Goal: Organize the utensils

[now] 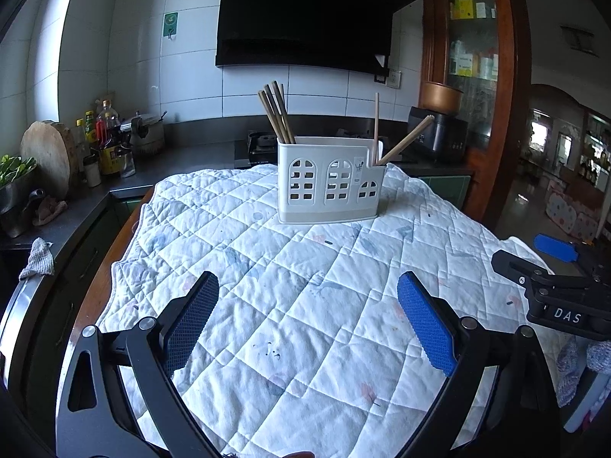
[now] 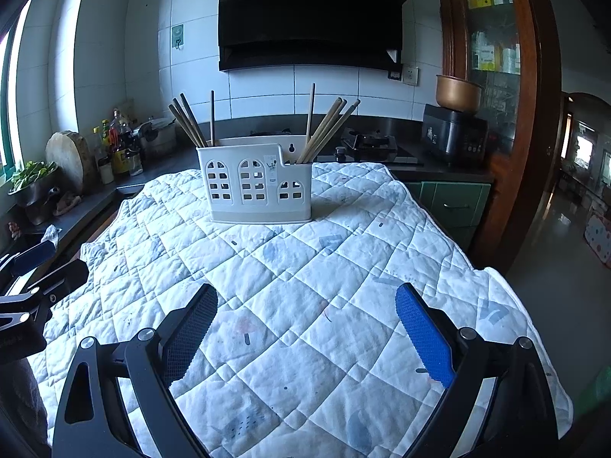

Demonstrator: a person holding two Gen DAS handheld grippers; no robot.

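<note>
A white plastic utensil holder (image 1: 330, 181) (image 2: 256, 187) with window-shaped cutouts stands at the far side of the quilted cloth (image 1: 290, 286) (image 2: 290, 286). Wooden chopsticks (image 1: 277, 112) (image 2: 185, 120) lean in its left compartment, and more chopsticks (image 1: 404, 141) (image 2: 328, 129) stick out of the right one. My left gripper (image 1: 307, 316) hovers open over the near cloth, nothing between its blue pads. My right gripper (image 2: 305, 328) is open too, likewise holding nothing. In the left wrist view the right gripper's body (image 1: 561, 290) shows at the right edge; the left gripper's body (image 2: 30, 290) shows at the left edge of the right wrist view.
Behind the table runs a dark counter with bottles (image 1: 107, 141), a round wooden board (image 1: 47, 156), a gas hob (image 2: 366, 145) and a black rice cooker (image 2: 454, 133). A range hood (image 1: 305, 15) hangs above. A wooden cabinet (image 2: 496, 76) stands at the right.
</note>
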